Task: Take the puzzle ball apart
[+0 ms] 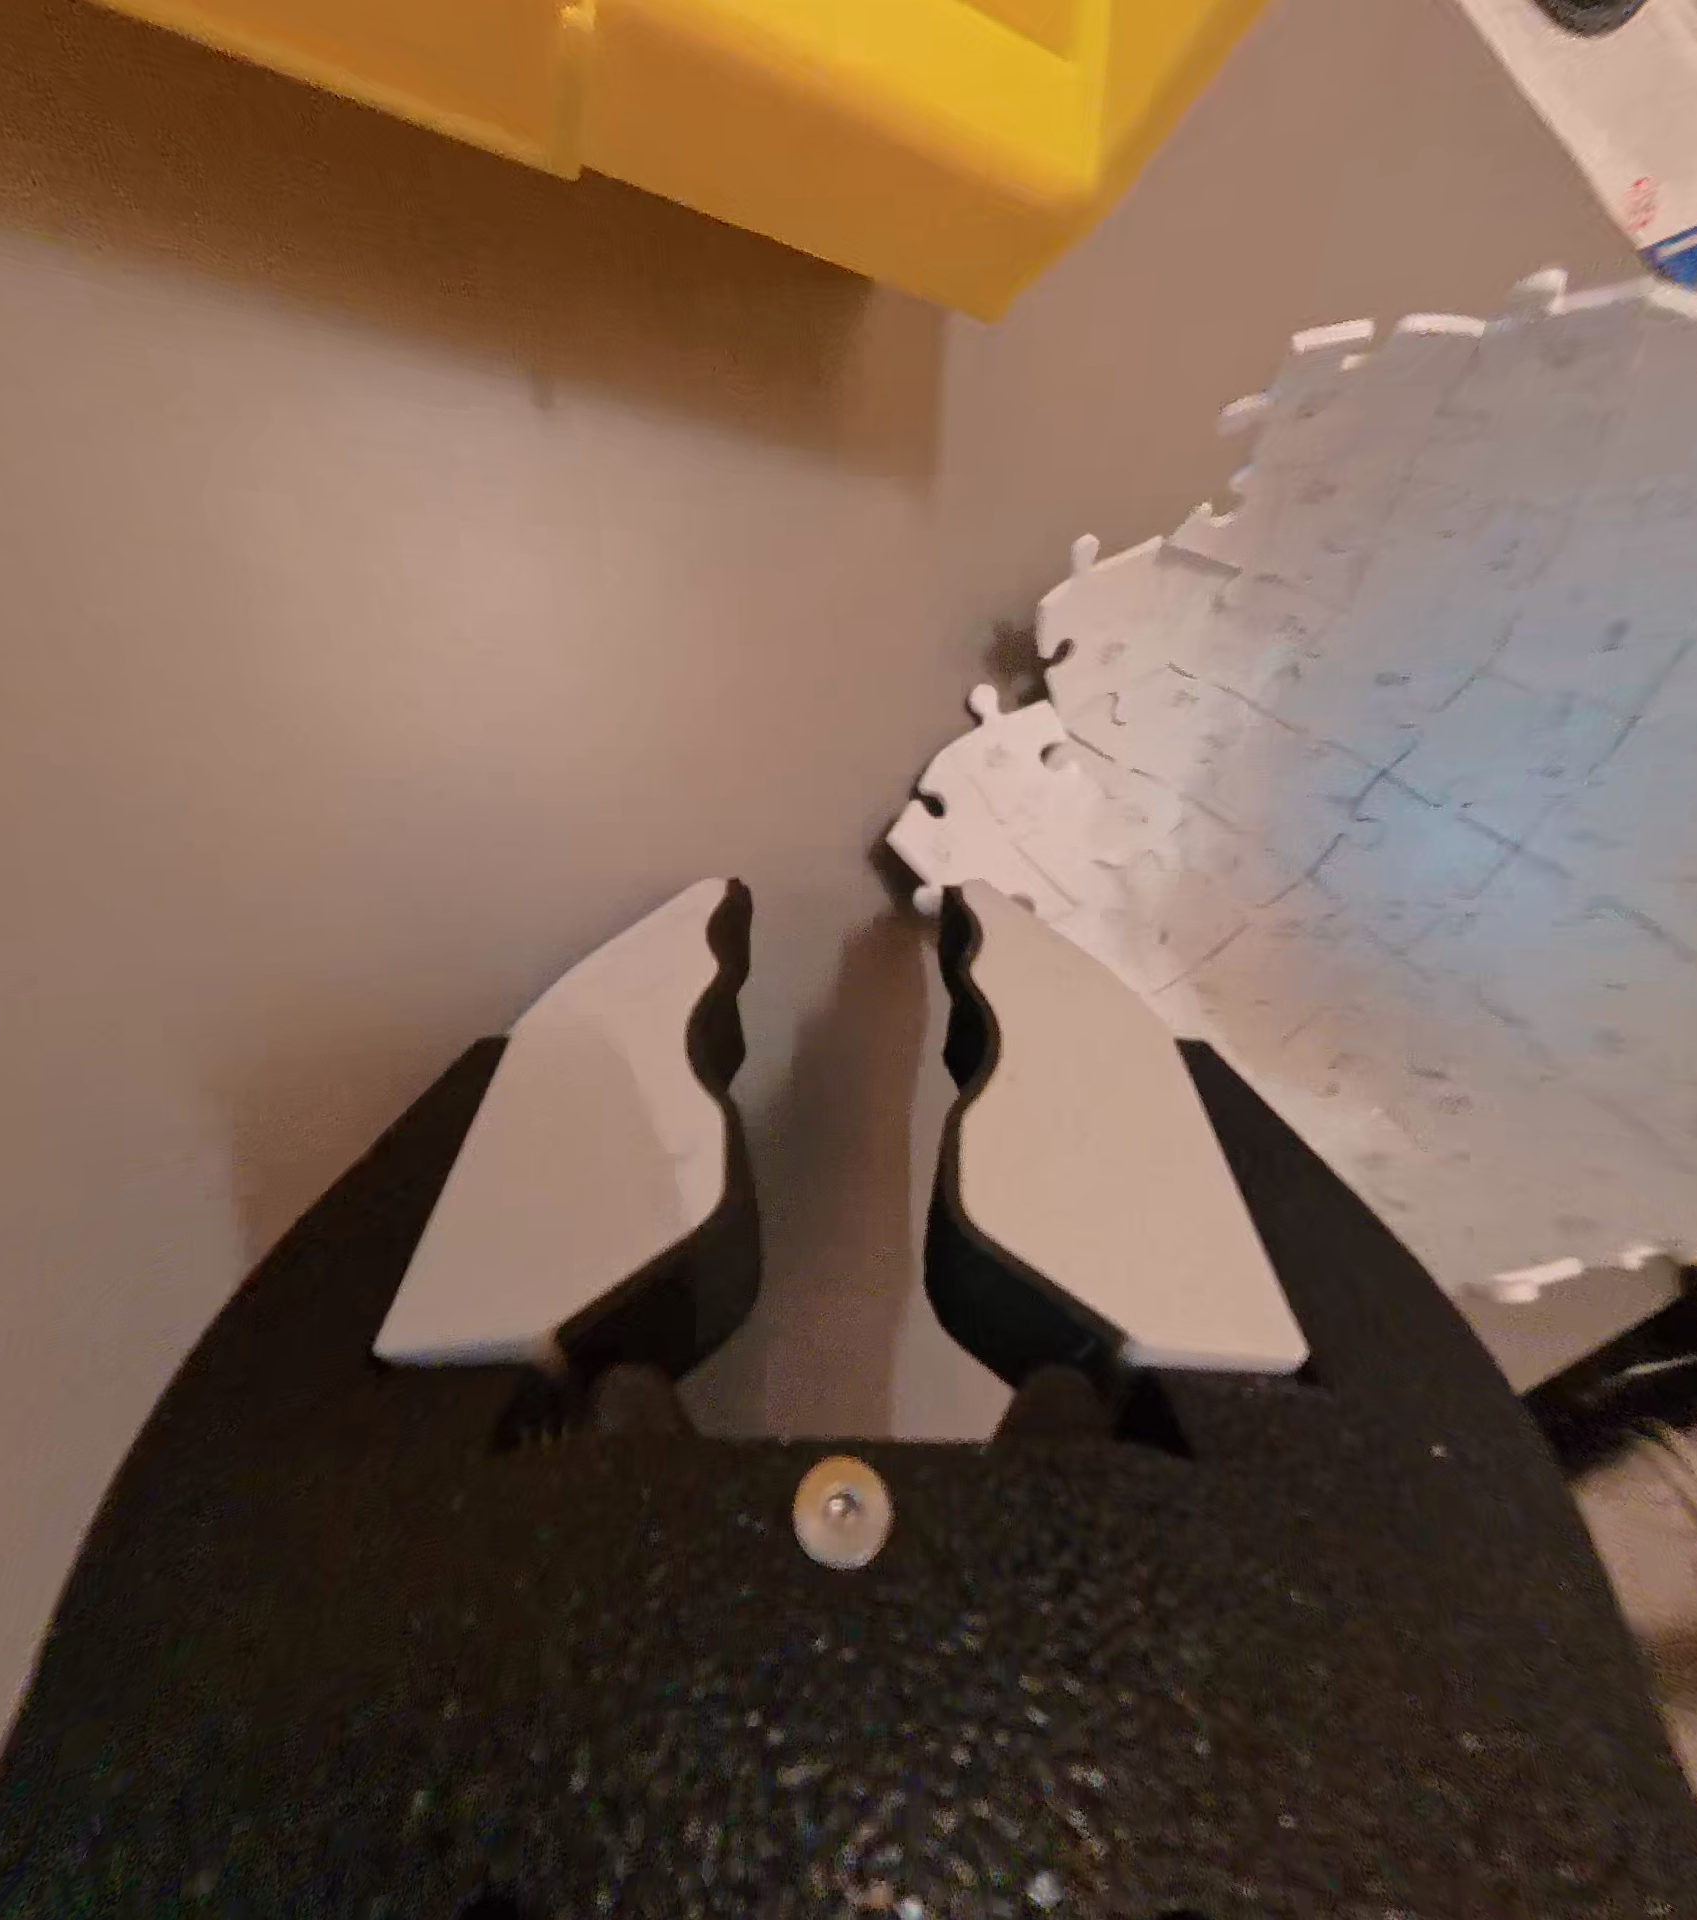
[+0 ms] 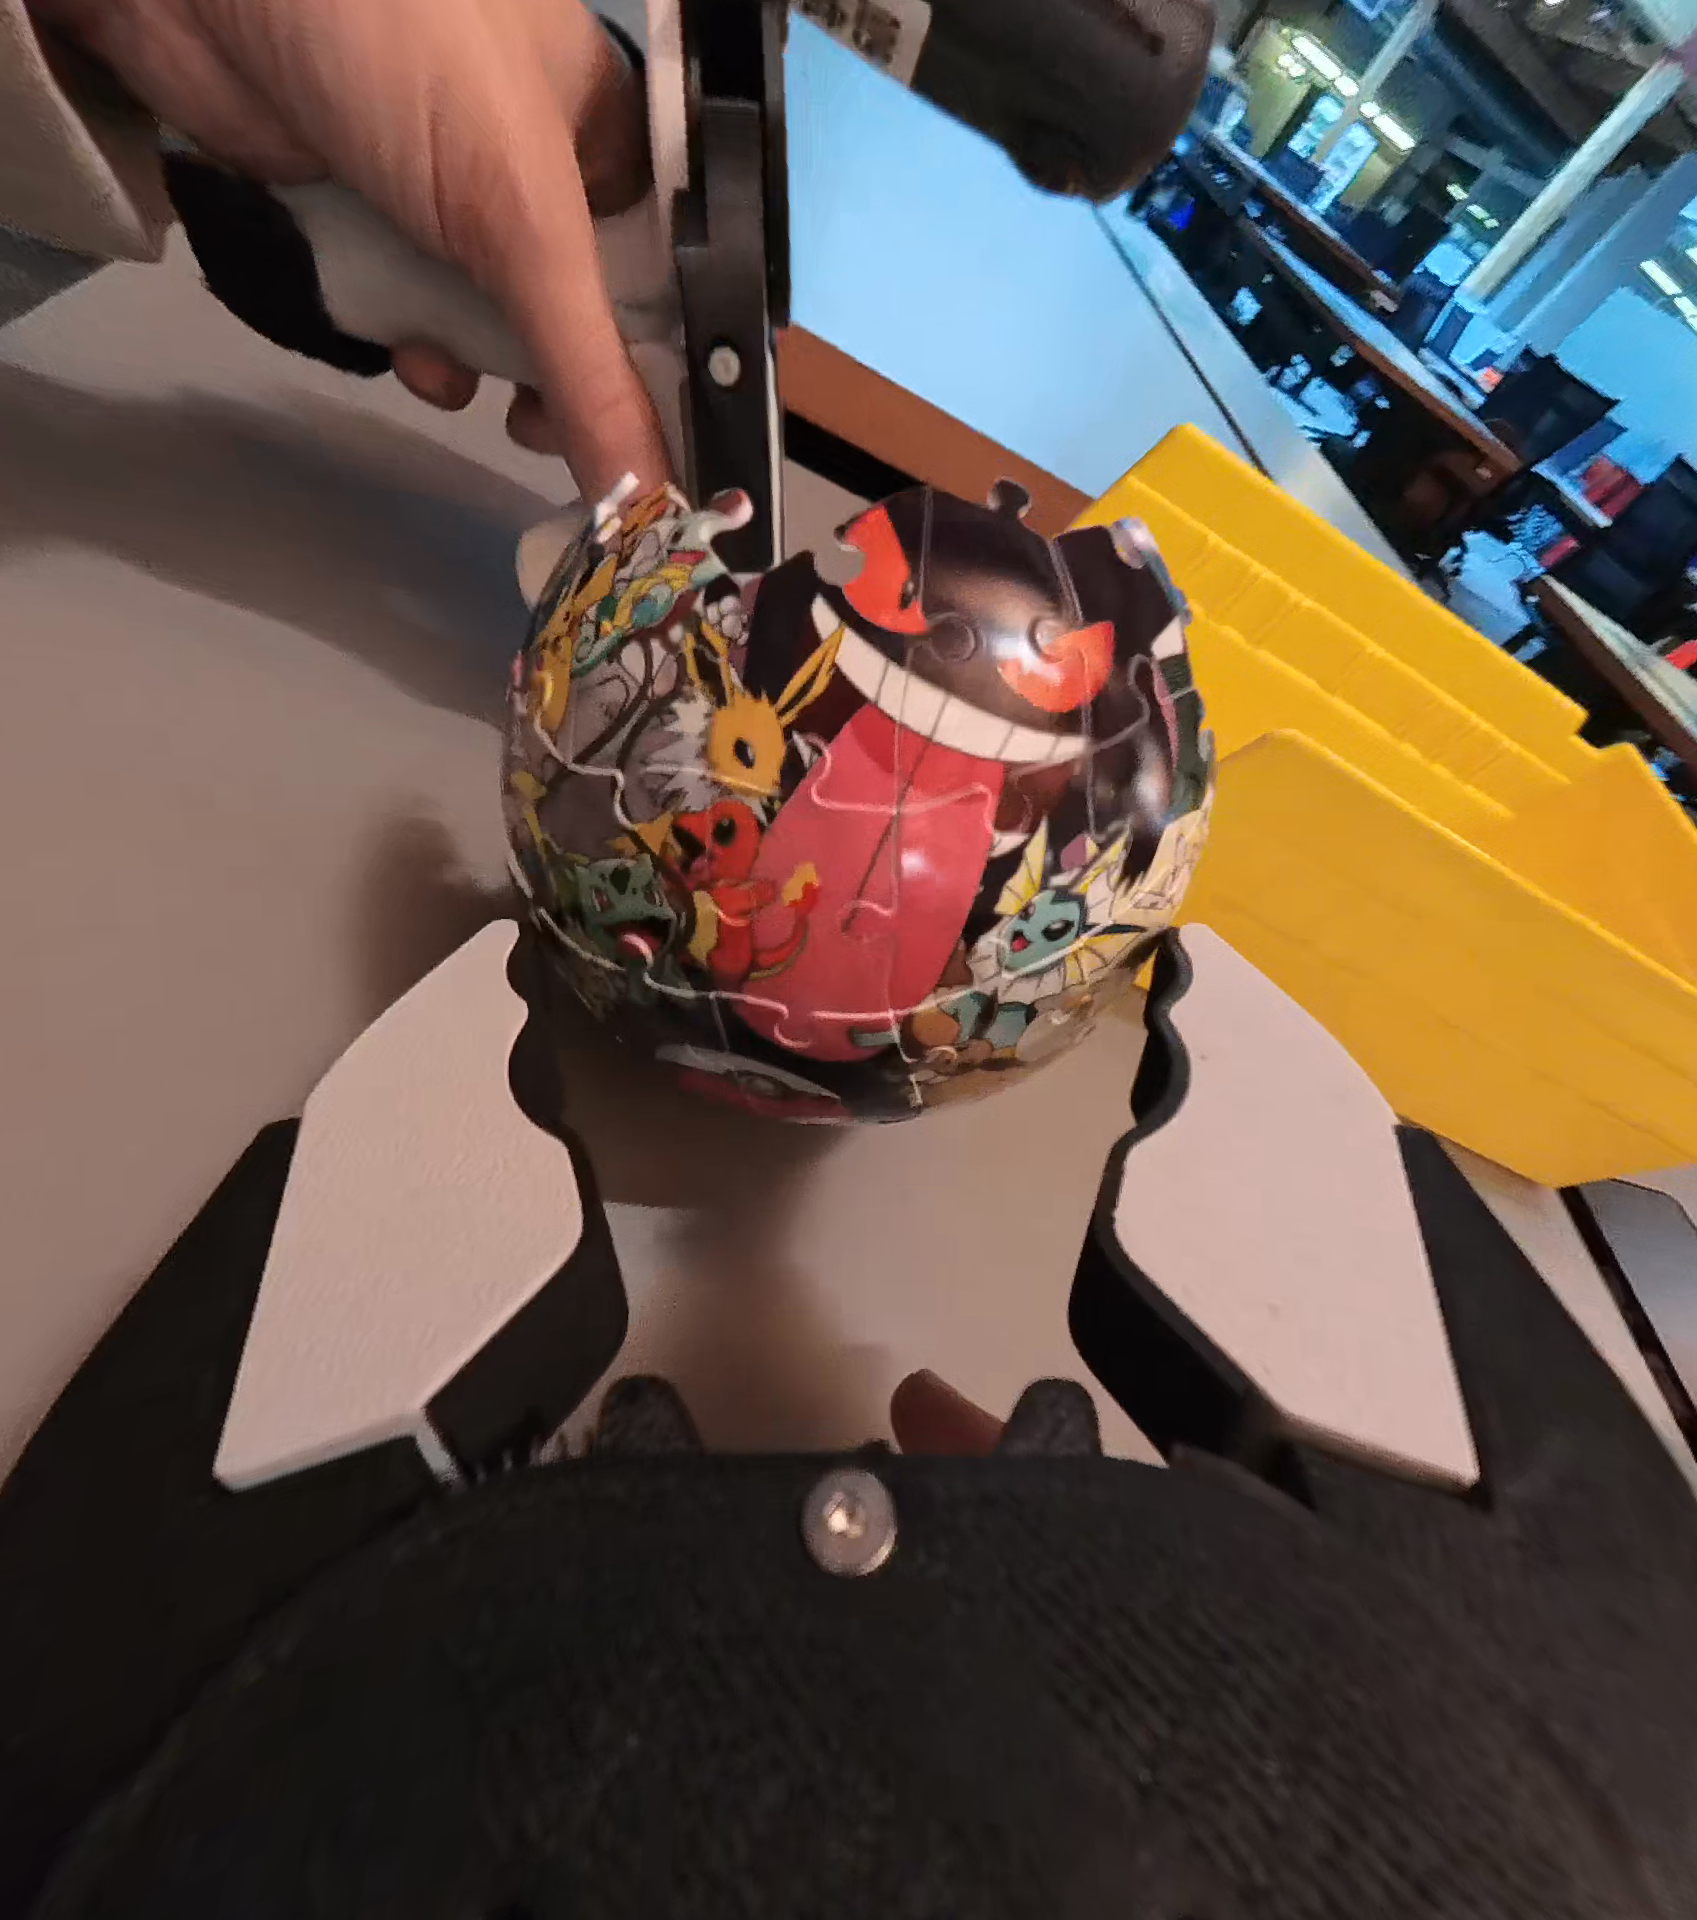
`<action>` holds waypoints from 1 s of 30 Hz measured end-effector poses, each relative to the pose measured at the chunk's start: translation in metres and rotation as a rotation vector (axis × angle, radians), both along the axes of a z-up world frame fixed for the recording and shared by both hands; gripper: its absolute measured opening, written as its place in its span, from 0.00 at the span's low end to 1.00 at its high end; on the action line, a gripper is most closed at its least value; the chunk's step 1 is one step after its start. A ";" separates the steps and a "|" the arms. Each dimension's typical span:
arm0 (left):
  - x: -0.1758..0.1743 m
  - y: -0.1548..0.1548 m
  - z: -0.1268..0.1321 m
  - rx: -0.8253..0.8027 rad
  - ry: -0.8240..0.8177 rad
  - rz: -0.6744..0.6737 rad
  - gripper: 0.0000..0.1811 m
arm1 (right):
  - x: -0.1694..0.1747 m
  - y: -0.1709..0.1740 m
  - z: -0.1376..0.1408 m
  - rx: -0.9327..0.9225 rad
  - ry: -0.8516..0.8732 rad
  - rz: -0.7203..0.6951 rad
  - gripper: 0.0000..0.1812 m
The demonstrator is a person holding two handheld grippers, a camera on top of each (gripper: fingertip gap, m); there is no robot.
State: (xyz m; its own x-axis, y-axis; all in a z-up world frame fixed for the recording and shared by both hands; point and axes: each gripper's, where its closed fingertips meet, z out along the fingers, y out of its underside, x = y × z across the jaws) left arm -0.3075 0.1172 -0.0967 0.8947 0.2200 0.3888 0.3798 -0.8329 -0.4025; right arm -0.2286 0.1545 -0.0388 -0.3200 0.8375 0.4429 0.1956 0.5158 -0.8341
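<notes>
the right tool [image 2: 844, 956], black with white finger plates, is clenched around the lower sides of a round, glossy puzzle ball printed with bright cartoon creatures [image 2: 859, 800], one finger tip pressed to each flank. the ball is lifted off the pale grey table [image 2: 148, 831] and its top is already missing pieces, leaving a jagged rim of interlocking tabs. beyond the ball, above its upper left edge, a person's bare hand [image 2: 428, 187] grips the handle of the left tool, which points down toward the open rim. to the right of the right tool sit stacked yellow plastic bins [image 2: 1446, 883]. in the left wrist view, the left tool [image 1: 844, 904] is released, its two fingers parted by a narrow gap with nothing between them. just to its right, the white, unprinted inner face of the ball's shell [image 1: 1446, 810] curves away, its notched edge close beside the right fingertip; whether they touch is unclear. ahead and above lies a yellow bin [image 1: 823, 135].
</notes>
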 end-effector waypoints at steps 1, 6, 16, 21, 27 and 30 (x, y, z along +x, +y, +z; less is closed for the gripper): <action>0.000 0.000 0.000 0.006 0.034 -0.019 0.19 | 0.001 0.002 -0.001 0.001 -0.019 0.018 0.60; 0.001 -0.001 0.009 0.100 0.187 -0.107 0.20 | 0.014 0.010 -0.004 -0.073 -0.125 0.151 0.60; 0.011 0.003 0.016 0.191 0.374 -0.293 0.18 | 0.061 0.005 0.005 -0.160 -0.246 0.406 0.59; 0.003 0.005 0.000 0.094 0.311 -0.252 0.16 | 0.073 0.009 -0.002 -0.174 -0.316 0.469 0.59; 0.012 0.007 -0.008 0.058 0.282 -0.246 0.16 | 0.076 0.010 -0.001 -0.129 -0.305 0.511 0.58; 0.014 0.006 -0.008 0.024 0.311 -0.239 0.16 | 0.076 0.012 0.001 -0.082 -0.310 0.508 0.58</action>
